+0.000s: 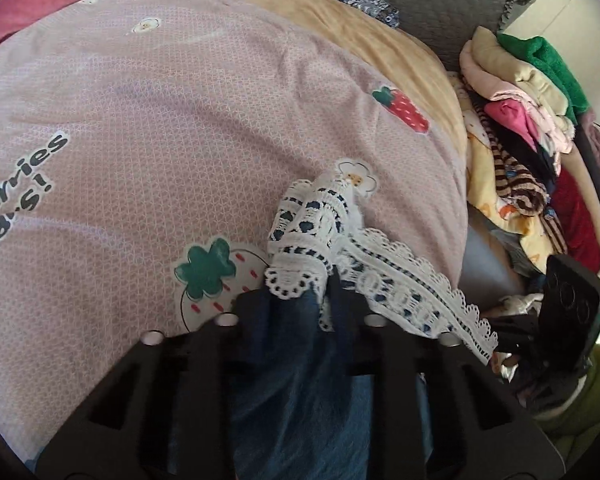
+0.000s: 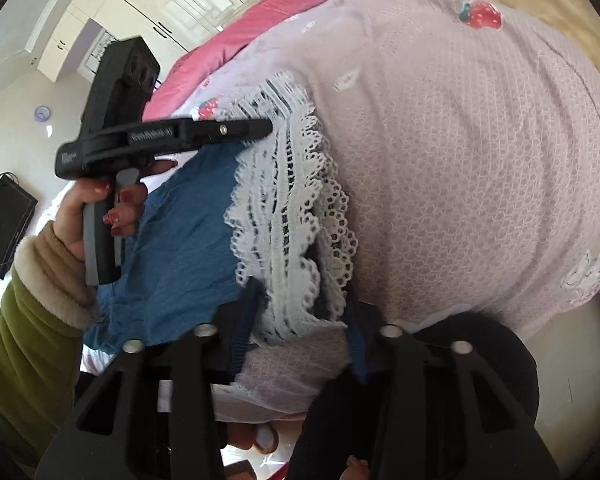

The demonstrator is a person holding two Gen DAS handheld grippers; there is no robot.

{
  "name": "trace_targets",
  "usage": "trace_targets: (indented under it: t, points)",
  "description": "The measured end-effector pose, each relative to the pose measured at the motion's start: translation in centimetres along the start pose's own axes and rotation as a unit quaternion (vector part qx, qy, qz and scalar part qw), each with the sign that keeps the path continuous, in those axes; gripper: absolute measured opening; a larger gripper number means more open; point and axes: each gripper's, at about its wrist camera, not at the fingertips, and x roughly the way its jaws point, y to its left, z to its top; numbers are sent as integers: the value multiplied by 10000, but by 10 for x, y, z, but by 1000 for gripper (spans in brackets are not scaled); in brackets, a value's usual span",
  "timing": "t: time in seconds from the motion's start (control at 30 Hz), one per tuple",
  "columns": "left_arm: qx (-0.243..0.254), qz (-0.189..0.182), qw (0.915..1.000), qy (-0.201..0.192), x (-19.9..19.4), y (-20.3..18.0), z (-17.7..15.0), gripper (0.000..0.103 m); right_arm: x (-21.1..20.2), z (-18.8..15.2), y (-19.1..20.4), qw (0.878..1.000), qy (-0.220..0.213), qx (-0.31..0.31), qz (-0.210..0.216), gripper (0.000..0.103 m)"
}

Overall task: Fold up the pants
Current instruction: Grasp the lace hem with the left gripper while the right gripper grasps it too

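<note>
pants: blue denim pants [image 2: 180, 240] with a wide white lace-trimmed hem [image 2: 292, 216], lying on the bed near its front edge; the denim runs off toward 8 o'clock in the right wrist view, the lace end sits toward 1 o'clock from it.

long axis: looks like the leg runs roughly from 7 to 1 o'clock in the right view, with the lace hem as the far end. That's a guess, the waist is out of frame.

left gripper [image 1: 300, 280]: clamped down on the hem, lace and denim bunched between the fingers. From the right camera its tip [image 2: 260, 130] bites the lace at the hem's 11 o'clock corner.

right gripper [image 2: 300, 312]: jaws close in on the lace at the hem's 6 o'clock end, and the pads seem to press on the cloth, so I'd call it gripping too.

key relation: both grippers are on the same hem, one at each corner, neither nearer than the other. The rest of the pants lies behind them, toward the person, so the fold probably means carrying the hem back along that axis.

hand: a hand with red nails [image 2: 112, 204] and a green sleeve with a cream cuff [image 2: 32, 300] holds the left tool.

bed cover: pink strawberry-print quilt [image 1: 180, 100] under everything.

off to the side: messy pile of clothes [image 1: 520, 140] at 3 o'clock in the left view, well apart.
</note>
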Motion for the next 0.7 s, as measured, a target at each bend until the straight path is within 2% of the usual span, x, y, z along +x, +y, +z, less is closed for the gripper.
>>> trace_targets:
  t: [0.2, 0.4, 0.53, 0.7]
  points:
    - [-118, -313, 9985, -434, -22, 3, -1, 11, -23, 1, 25, 9977, -487, -478, -49, 23]
    - [-82, -623, 9916, -1130, -72, 6, -10, 11, -44, 3, 74, 9887, -818, -1255, 55, 23]
    - [-118, -715, 9853, -1549, -111, 16, -26, 11, -39, 3, 122, 9781, -812, -1900, 252, 23]
    - [-284, -610, 9816, -1788, -144, 38, -62, 11, -12, -7, 178, 9638, -556, -2562, 482, 23]
